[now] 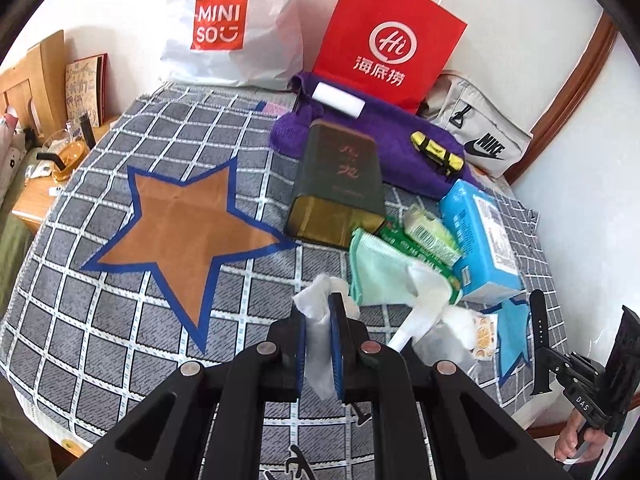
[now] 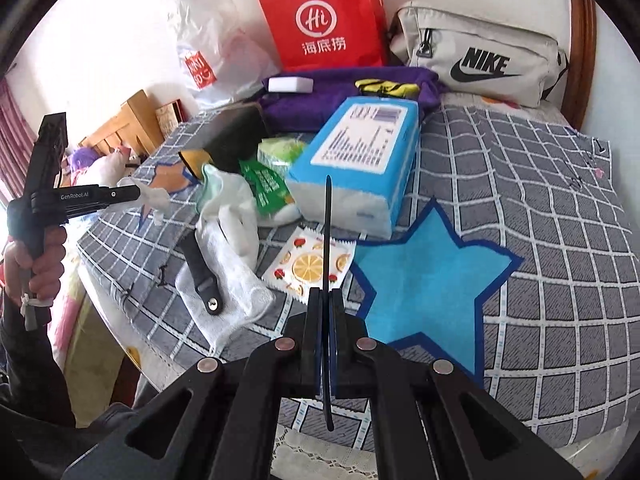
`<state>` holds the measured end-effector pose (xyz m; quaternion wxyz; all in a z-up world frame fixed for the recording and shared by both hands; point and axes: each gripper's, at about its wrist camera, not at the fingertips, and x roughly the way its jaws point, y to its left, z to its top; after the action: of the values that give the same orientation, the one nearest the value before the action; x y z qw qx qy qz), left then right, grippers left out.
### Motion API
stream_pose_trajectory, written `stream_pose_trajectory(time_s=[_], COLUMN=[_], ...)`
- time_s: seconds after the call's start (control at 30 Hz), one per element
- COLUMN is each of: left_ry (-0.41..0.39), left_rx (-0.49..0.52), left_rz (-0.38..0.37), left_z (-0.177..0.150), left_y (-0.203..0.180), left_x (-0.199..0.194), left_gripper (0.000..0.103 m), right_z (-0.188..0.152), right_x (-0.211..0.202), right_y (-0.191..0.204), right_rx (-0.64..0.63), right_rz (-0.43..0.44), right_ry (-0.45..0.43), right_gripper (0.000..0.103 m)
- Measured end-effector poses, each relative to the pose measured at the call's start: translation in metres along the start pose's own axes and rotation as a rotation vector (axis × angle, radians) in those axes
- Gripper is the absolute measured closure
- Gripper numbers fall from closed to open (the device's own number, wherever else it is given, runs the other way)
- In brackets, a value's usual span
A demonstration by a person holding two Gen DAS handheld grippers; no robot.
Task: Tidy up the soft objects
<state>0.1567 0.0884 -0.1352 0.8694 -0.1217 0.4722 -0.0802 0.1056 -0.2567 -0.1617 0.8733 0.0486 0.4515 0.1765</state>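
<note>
Soft objects: mostly unsorted, heaped by tissue pack [image 2: 356, 160] on bed [image 2: 540, 208] | left gripper [image 1: 318, 344] clamps white cloth [image 1: 316, 300] | right gripper [image 2: 328, 320] clamps black strap [image 2: 328, 232] | both stars [image 1: 180, 232] bare

Beyond my claw stood a red Haidilao paper bag [image 1: 390, 36], a Miniso plastic bag [image 1: 232, 28] to its left, a Nike pouch [image 2: 476, 54] right.
</note>
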Motion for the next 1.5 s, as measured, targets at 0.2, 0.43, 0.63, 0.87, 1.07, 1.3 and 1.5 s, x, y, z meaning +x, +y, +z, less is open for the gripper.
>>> stream_pose_trajectory(time_s=[0.2,0.43,0.63,0.87,1.07,1.3,1.5], left_ry=[-0.039,-0.070,-0.085,-0.091,-0.104,-0.086,-0.068], left_rx=[0.036,0.051,0.053,0.051,0.044,0.038,0.032], left_rz=[-0.010,-0.007,0.002,0.007,0.030,0.036,0.029], left_z=[0.016,0.038,0.059,0.085,0.110,0.138,0.161], left_y=[-0.017,-0.029,-0.035,-0.039,-0.042,-0.042,-0.038], left_x=[-0.014,-0.024,-0.025,-0.018,-0.012,0.013,0.037], left_gripper=[0.092,0.092,0.092,0.092,0.092,0.092,0.092], right_z=[0.022,0.051,0.082,0.120,0.158,0.194,0.219], right_x=[-0.010,-0.019,-0.020,-0.010,0.005,0.032,0.059], right_y=[-0.005,-0.012,-0.015,-0.015,-0.017,-0.026,-0.038], right_rx=[0.005,0.021,0.013,-0.004,-0.012,-0.001,0.029], right_rz=[-0.011,-0.018,-0.020,0.000,0.013,0.015,0.024], right_ry=[-0.047,-0.096,-0.129,-0.158,-0.174,-0.169,-0.161], right_gripper=[0.101,0.101,0.101,0.101,0.101,0.101,0.101])
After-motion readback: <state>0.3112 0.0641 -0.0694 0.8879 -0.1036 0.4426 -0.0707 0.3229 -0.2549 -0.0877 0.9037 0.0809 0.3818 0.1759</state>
